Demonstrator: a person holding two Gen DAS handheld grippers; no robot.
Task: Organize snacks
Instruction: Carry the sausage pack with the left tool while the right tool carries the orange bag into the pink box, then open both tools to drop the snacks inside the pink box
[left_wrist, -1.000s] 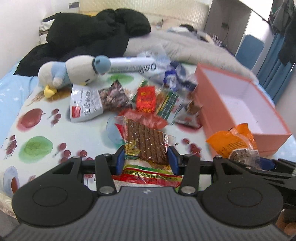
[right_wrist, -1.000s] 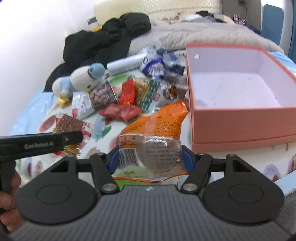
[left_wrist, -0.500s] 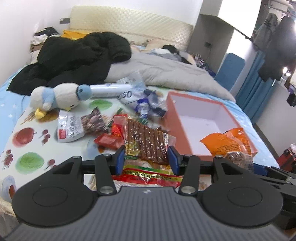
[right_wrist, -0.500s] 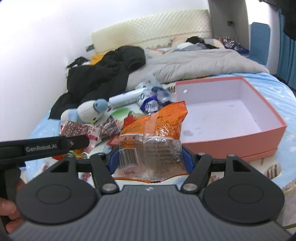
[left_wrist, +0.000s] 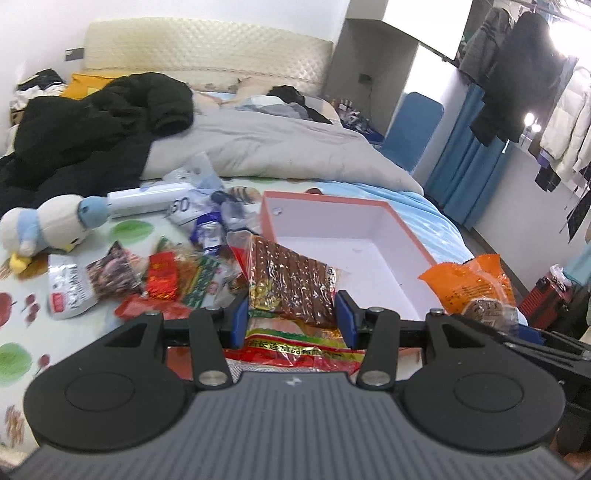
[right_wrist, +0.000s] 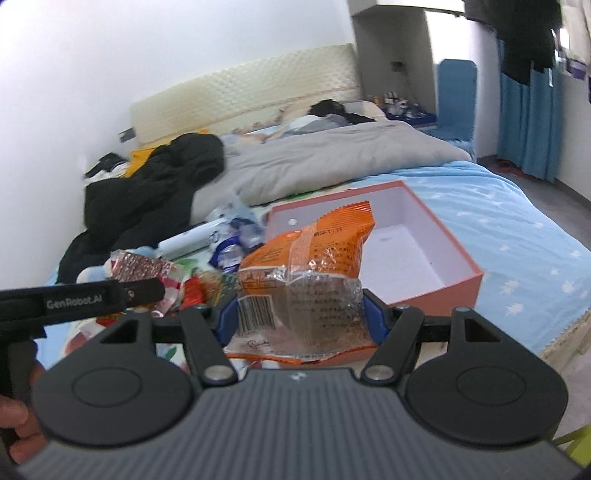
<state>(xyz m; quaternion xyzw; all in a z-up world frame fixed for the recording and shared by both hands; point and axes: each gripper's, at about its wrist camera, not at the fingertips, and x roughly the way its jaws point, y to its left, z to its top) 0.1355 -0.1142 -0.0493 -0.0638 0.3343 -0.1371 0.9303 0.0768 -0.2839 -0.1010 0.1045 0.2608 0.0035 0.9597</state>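
The bed (left_wrist: 74, 332) fills both views, its fruit-print sheet cut off by the black gripper bodies along the bottom edge. A grey duvet (left_wrist: 280, 147) and a black coat (left_wrist: 85, 125) lie heaped toward the headboard, hiding whatever is beneath them. The open pink box (left_wrist: 413, 243) sits on the bed right of the snack pile; its white inside looks bare, though the held packets cover its near corners. A plush penguin (left_wrist: 48, 225) lies on its side at the pile's left edge. The pile of snack packets (left_wrist: 162, 273) is jumbled and blurred, so single packets are hard to tell apart. The left gripper (left_wrist: 291, 317) has its blue fingers clamped on a clear packet of brown sticks (left_wrist: 288, 284), lifted clear of the bed; the packet's lower end is hidden behind the gripper. The right gripper (right_wrist: 299, 321) grasps an orange packet (right_wrist: 306, 266) in front of the box, its print illegible.
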